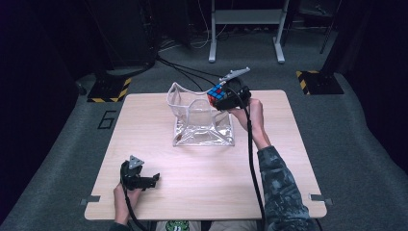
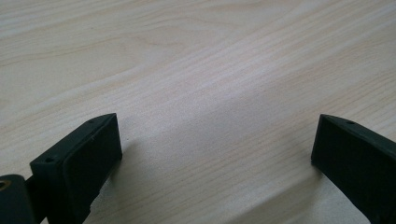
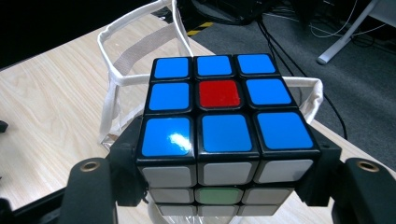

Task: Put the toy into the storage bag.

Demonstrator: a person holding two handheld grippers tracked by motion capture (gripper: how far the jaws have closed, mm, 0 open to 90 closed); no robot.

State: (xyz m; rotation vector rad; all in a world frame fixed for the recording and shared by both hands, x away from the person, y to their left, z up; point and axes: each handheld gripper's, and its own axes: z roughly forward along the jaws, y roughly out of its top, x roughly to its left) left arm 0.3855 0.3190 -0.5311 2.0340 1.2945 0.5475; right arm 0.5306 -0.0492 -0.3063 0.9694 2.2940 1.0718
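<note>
A puzzle cube (image 1: 217, 92) with blue, red and white stickers hangs above the right rim of a clear plastic bag (image 1: 202, 127) that stands open on the table. My right gripper (image 1: 226, 98) is shut on the cube; in the right gripper view the cube (image 3: 224, 130) sits between both jaws, its blue face with a red centre up, the bag's white-edged mouth (image 3: 121, 79) just beyond. My left gripper (image 1: 153, 180) rests low at the table's front left, open, and its view has bare wood between the fingers (image 2: 84, 163).
The light wooden table (image 1: 159, 159) has free room around the bag and near the front edge. Black cables run from both grippers. Behind the table is a grey carpet floor with a white desk frame (image 1: 245, 19) and yellow-black hazard markers (image 1: 108, 89).
</note>
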